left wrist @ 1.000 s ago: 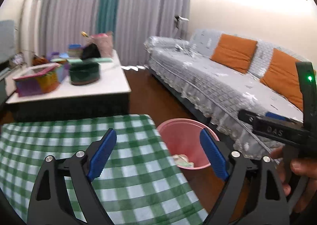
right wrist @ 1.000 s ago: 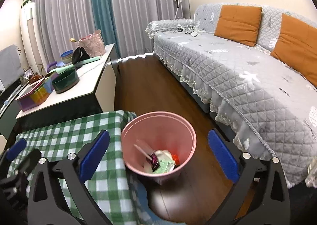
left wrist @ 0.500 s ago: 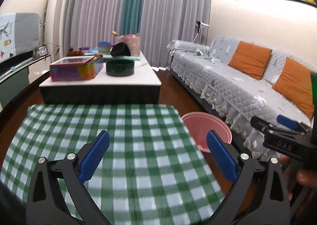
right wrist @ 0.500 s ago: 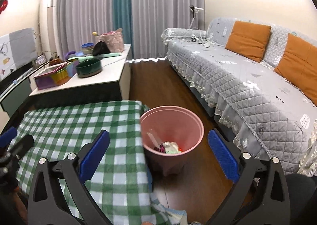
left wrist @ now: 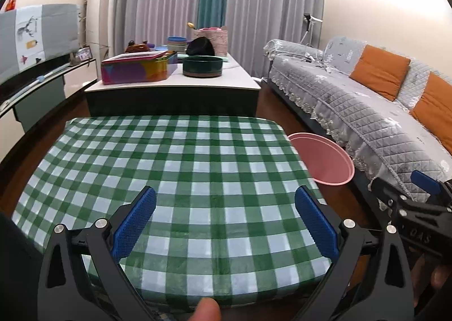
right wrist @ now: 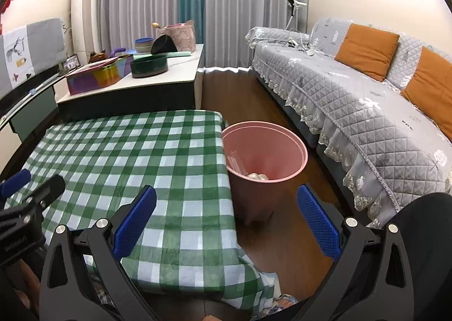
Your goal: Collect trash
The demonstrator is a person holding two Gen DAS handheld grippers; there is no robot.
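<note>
A pink trash bin (right wrist: 265,151) stands on the floor at the right edge of a table covered by a green checked cloth (right wrist: 135,157). Pale crumpled trash (right wrist: 258,176) lies in its bottom. The bin also shows in the left wrist view (left wrist: 325,161). My left gripper (left wrist: 224,222) is open and empty above the near part of the cloth (left wrist: 175,168). My right gripper (right wrist: 226,222) is open and empty, over the table's right edge, short of the bin. No loose trash shows on the cloth.
A grey quilted sofa (right wrist: 353,100) with orange cushions (right wrist: 367,51) runs along the right. A low white table (left wrist: 172,80) behind holds a colourful box (left wrist: 138,66), a dark green bowl (left wrist: 202,66) and other items. Wooden floor (right wrist: 240,92) lies between.
Both grippers have pulled back and risen from over the bin toward the near side of the table. The whole cloth now shows. Both stayed open and empty.
</note>
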